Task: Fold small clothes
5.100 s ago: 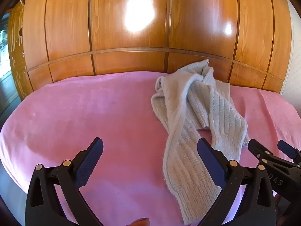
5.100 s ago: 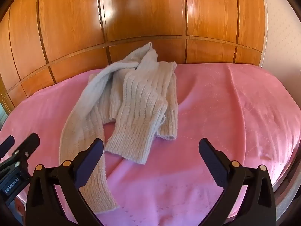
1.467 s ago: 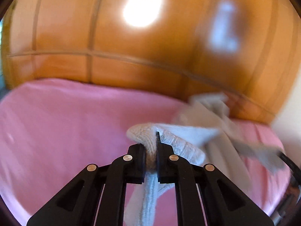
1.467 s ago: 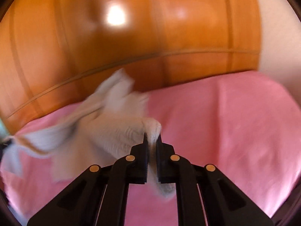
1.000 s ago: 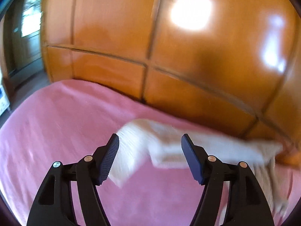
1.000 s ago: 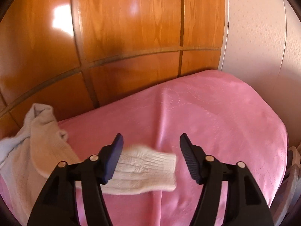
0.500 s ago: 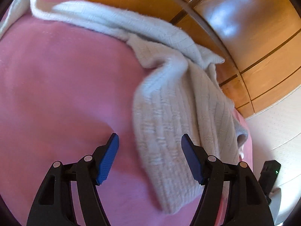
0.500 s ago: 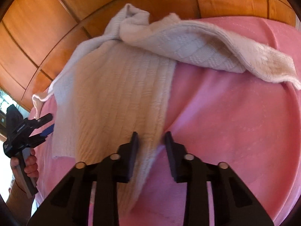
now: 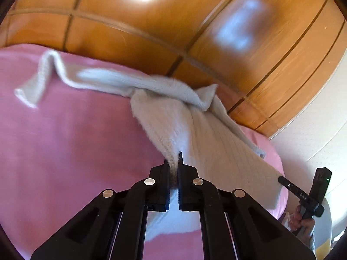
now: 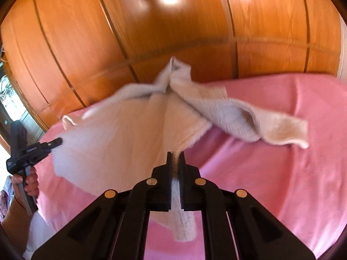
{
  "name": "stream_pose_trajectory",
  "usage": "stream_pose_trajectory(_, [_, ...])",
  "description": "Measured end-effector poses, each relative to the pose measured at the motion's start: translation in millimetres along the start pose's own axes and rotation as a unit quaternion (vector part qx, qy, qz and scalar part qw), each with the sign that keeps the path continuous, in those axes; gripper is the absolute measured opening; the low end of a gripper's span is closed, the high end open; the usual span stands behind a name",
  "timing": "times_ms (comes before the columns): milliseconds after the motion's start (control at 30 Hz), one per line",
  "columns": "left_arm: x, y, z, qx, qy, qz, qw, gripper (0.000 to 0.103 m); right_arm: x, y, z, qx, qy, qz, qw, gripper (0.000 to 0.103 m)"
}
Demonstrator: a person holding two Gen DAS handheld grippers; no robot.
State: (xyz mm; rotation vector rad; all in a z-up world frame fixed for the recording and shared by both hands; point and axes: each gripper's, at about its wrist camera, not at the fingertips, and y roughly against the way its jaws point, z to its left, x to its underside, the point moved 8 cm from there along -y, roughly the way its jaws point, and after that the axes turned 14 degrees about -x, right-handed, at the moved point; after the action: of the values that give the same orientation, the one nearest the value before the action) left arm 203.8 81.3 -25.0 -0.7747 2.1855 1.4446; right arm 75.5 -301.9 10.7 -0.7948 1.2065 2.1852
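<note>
Your left hand-held gripper (image 9: 172,162) pinches one bottom corner of the sweater (image 9: 208,138), and your right hand-held gripper (image 10: 175,156) pinches the other. Pull both evenly so the sweater lies flat on the pink bed (image 9: 65,143). Watch the sleeve (image 10: 260,127); it lies twisted, and the wooden wall (image 10: 173,32) is close behind.

Black plastic grippers (image 9: 172,162) (image 10: 175,159) — brass-coloured rivets, ridged pads, bare-skinned hand (image 10: 29,182).
</note>
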Motion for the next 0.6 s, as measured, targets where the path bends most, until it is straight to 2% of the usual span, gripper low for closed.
stream_pose_trajectory(100, [27.2, 45.4, 25.3, -0.016, -0.006, 0.001, 0.9999, 0.004, 23.4, 20.9, 11.0, 0.007, 0.006, 0.011, 1.0, 0.004])
stream_pose_trajectory(200, [76.0, 70.8, 49.2, -0.025, 0.014, 0.035, 0.999, 0.004, 55.2, 35.6, 1.1, 0.016, -0.021, 0.029, 0.999, 0.004])
stream_pose_trajectory(267, [110.8, 71.6, 56.2, -0.05, 0.011, 0.059, 0.9969, 0.004, 92.3, 36.8, -9.2, 0.021, -0.053, 0.056, 0.997, 0.004])
stream_pose_trajectory(300, [132.0, 69.6, 61.6, -0.05, 0.021, 0.083, 0.9951, 0.004, 104.6, 36.0, -12.8, 0.026, -0.06, 0.066, 0.996, 0.004])
stream_pose_trajectory(333, [144.6, 66.1, 63.5, -0.048, 0.029, 0.099, 0.9935, 0.004, 121.8, 33.3, -18.5, 0.036, -0.071, 0.08, 0.994, 0.004])
stream_pose_trajectory(433, [175.2, 52.4, 77.7, -0.089, 0.043, 0.123, 0.9874, 0.004, 151.9, 20.2, -32.8, 0.053, -0.091, 0.109, 0.988, 0.004])
stream_pose_trajectory(467, [177.3, 49.2, 84.2, -0.094, 0.056, 0.127, 0.9858, 0.006, 155.6, 16.9, -35.3, 0.06, -0.089, 0.113, 0.988, 0.005])
stream_pose_trajectory(500, [175.2, 48.5, 89.8, -0.1, 0.067, 0.122, 0.9851, 0.016, 155.7, 15.9, -38.1, 0.062, -0.089, 0.114, 0.988, 0.007])
stream_pose_trajectory(567, [157.9, 50.1, 104.1, -0.122, 0.084, 0.096, 0.9843, 0.033, 143.8, 16.0, -38.6, 0.092, -0.067, 0.106, 0.988, 0.019])
stream_pose_trajectory(600, [144.7, 52.9, 115.9, -0.143, 0.091, 0.075, 0.9826, 0.043, 138.0, 17.9, -40.1, 0.101, -0.059, 0.101, 0.988, 0.044])
